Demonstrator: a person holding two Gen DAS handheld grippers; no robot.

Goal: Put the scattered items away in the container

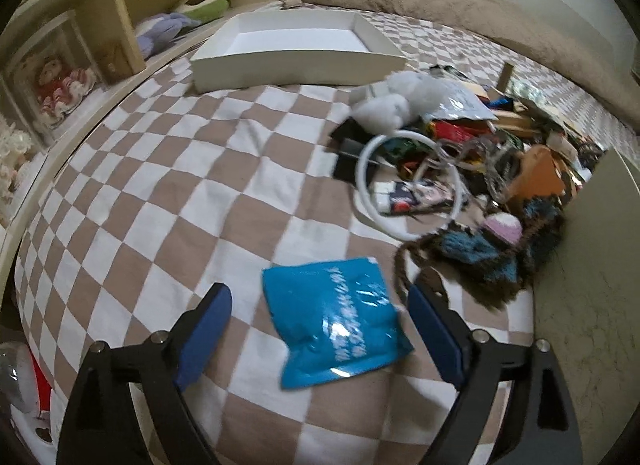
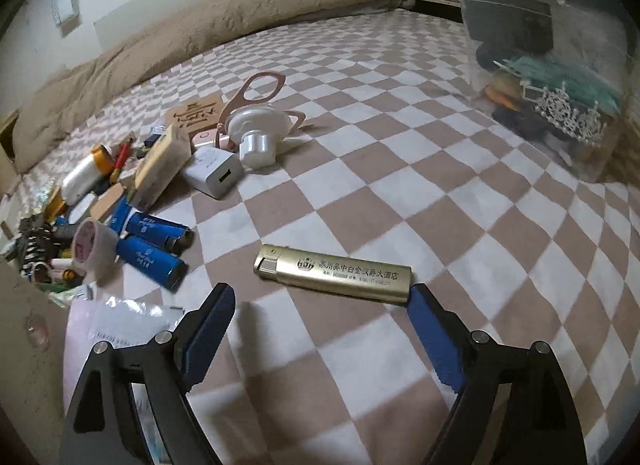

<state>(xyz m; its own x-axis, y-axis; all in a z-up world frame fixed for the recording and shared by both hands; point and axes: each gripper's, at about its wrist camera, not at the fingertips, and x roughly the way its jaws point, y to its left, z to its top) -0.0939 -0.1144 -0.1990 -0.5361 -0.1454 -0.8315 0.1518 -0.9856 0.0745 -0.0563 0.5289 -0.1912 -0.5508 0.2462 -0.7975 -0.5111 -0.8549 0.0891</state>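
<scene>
Left wrist view: left gripper [image 1: 320, 313] spread wide, nothing pinched, blue packet [image 1: 334, 319] lying flat on the checked blanket [image 1: 160, 185] between the two blue pads. Best to come straight down, close slowly on the packet's puffy middle, lift, then carry to the white box [image 1: 298, 51] at the far end, empty as far as can be seen. To the right, a blurry heap: white ring [image 1: 370, 169], fluffy white toy [image 1: 390, 99], knitted blue-and-brown thing [image 1: 480, 253] whose cord lies just beside the right pad, perhaps touching. Better to keep that cord out of the pinch. Right wrist view: right gripper [image 2: 322, 305] also spread wide and holding nothing, gold lighter [image 2: 332, 274] flat on the blanket just past the tips, one end by the right pad. Needs a small push forward, then a squeeze across the thin sides. Clear tub [image 2: 552, 65] far right, already holding some things. Left side crowded: blue lighters [image 2: 154, 243], white charger [image 2: 214, 177], tape roll [image 2: 94, 247]; open path to the tub.
</scene>
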